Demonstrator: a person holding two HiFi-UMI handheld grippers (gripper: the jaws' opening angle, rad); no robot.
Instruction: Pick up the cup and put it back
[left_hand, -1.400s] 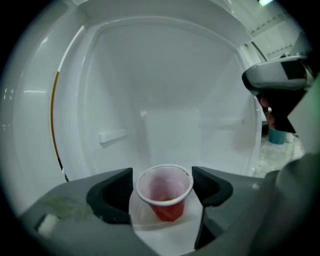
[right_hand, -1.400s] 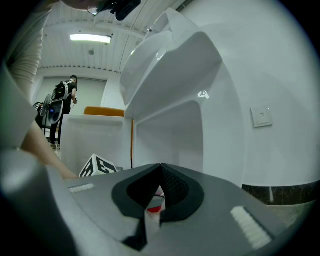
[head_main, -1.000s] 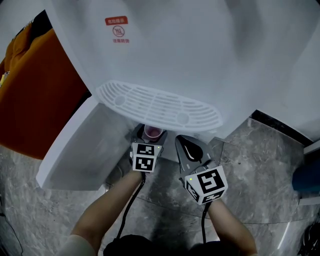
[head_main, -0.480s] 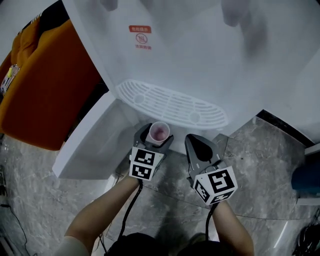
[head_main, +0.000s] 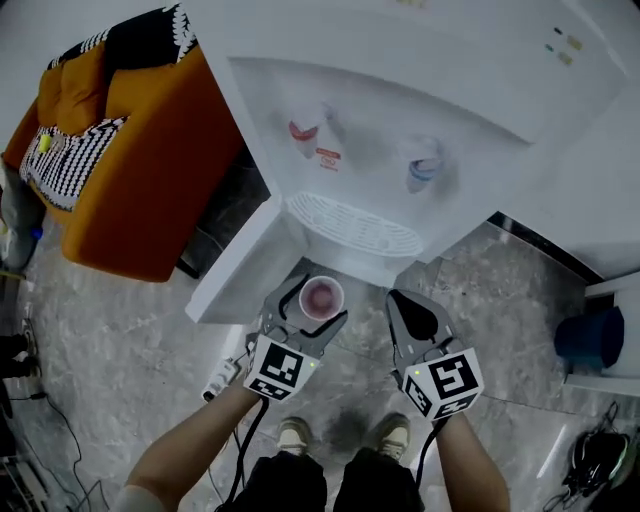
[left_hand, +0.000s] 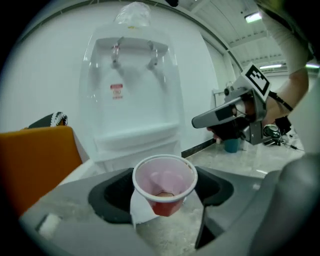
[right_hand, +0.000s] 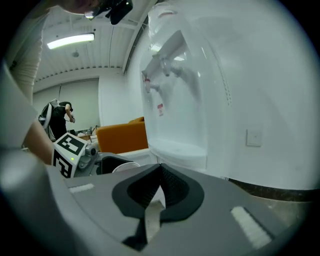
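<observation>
Left gripper view: left claw (left_hand: 164, 196) clamps a pink, white-rimmed cup (left_hand: 165, 179) upright; right claw (right_hand: 159, 189) closed, empty.

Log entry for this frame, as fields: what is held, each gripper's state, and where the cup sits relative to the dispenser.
held object: pink cup, upright, in the air
left gripper: closed on the cup
right gripper: jaws together, empty
cup position: on the person's side of the drip tray, not on it
fixture: white water dispenser
surroundings: orange sofa at left; marble floor
</observation>
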